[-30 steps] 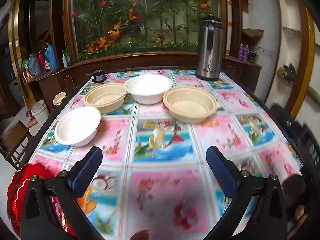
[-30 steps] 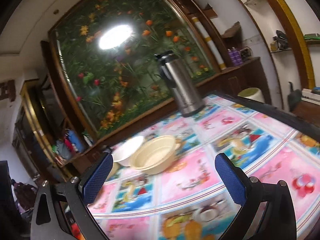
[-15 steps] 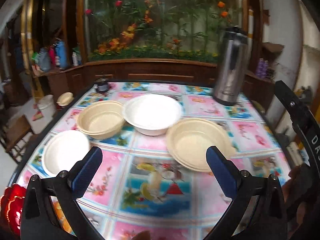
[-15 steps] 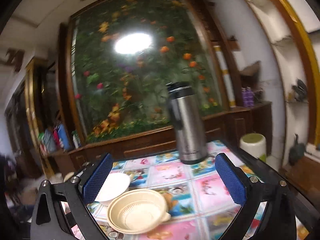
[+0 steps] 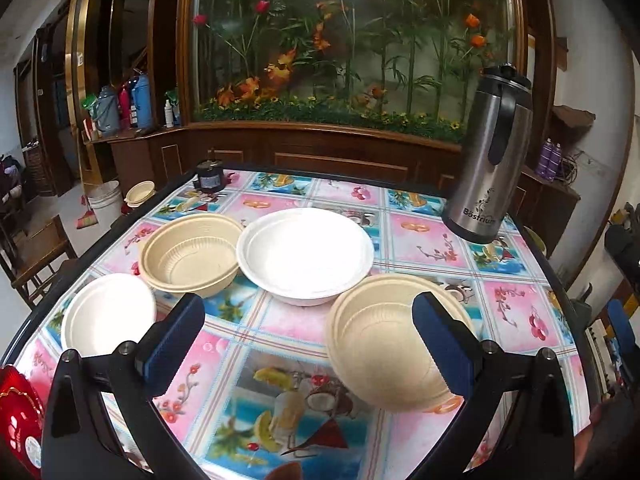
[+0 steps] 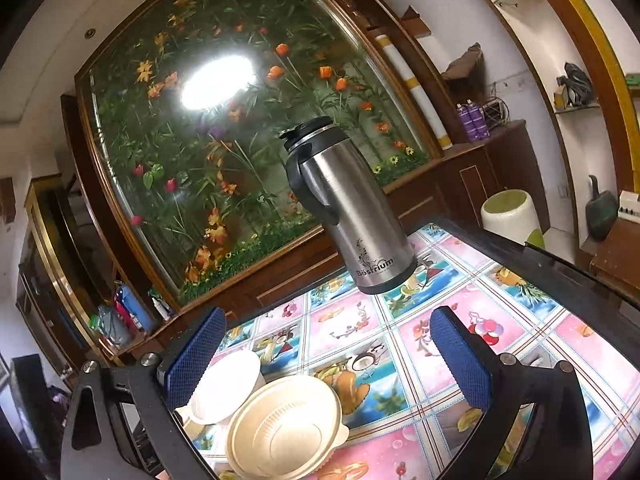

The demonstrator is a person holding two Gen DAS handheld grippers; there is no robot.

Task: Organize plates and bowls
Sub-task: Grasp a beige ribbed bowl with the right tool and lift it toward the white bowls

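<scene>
Left hand-held gripper (image 5: 308, 334) wide, empty; right hand-held gripper (image 6: 328, 358) likewise. Nearest beige bowl (image 5: 394, 344) sits lower right (right pad probably just above rim). Risk: light bowl skids across glossy surface (image 5: 516, 300) if pad nudges rim.

Glass-fronted flower display (image 5: 352, 40), wooden cabinets (image 5: 320, 156), white walls (image 5: 592, 60)

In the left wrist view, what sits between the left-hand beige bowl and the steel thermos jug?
The large white bowl sits between the beige bowl and the thermos jug, its rim close against the beige bowl's; bare tablecloth separates it from the jug.
</scene>
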